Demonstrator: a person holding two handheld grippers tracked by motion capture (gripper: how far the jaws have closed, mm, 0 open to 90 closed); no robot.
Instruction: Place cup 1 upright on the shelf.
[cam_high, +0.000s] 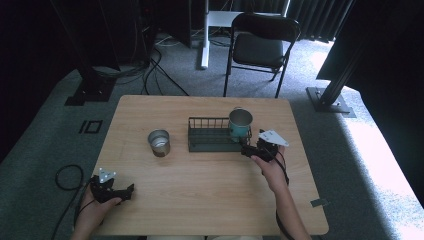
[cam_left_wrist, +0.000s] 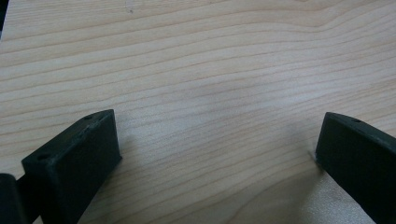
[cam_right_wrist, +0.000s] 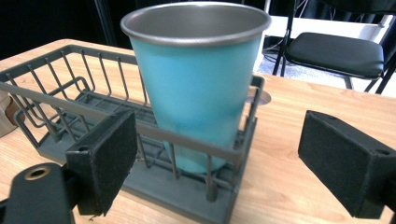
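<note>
Right claw (cam_right_wrist: 215, 163) open, teal steel-rimmed cup (cam_right_wrist: 198, 79) upright in rack (cam_right_wrist: 60, 93)

Counted on the wooden table (cam_high: 200, 180): 2 metal cups, 1 teal cup (cam_high: 240, 122) upright in the right end of the rack, 1 silver cup (cam_high: 159, 142) left of it; 1 dark wire rack (cam_high: 210, 135); 2 handheld grippers. Beyond the far edge, 1 black folding chair (cam_high: 260, 47).
</note>
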